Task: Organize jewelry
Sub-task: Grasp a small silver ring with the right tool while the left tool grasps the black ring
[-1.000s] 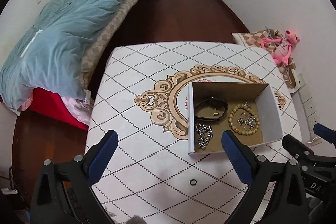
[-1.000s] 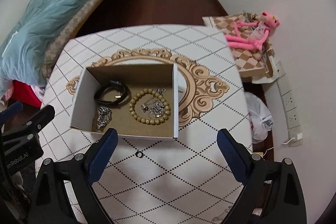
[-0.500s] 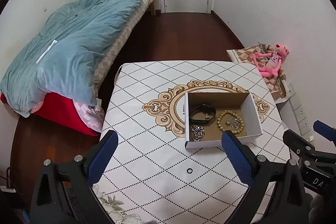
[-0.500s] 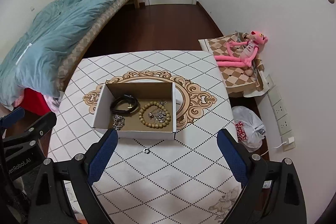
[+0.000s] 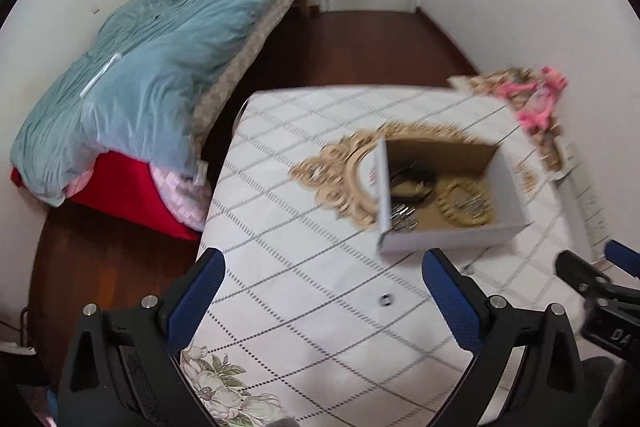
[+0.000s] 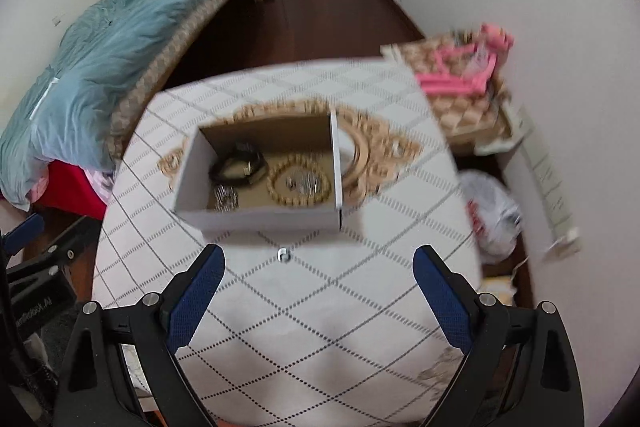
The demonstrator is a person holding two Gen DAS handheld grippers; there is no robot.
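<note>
Box (image 6: 260, 219) already holds the black band (image 6: 238, 167), bead bracelet (image 6: 298, 183) and chain (image 6: 226, 197). One small ring (image 6: 283, 255) lies on the table (image 6: 320, 327) just before it. Left tool (image 5: 320, 291) and right tool (image 6: 316, 285) both gape wide, empty.

The right hand-held gripper (image 5: 624, 263), seen from the left wrist, bears white letters "DAS", cut off at the edge. Red print on the box (image 5: 448, 239) flap is unreadable.

Open white cardboard box (image 6: 260, 217) on the patterned tabletop (image 6: 320, 307), holding a black leather bracelet (image 6: 238, 169), a tan beaded bracelet (image 6: 298, 185) and a silver chain (image 6: 226, 197); small silver ring (image 6: 284, 255) lies just before it.
</note>
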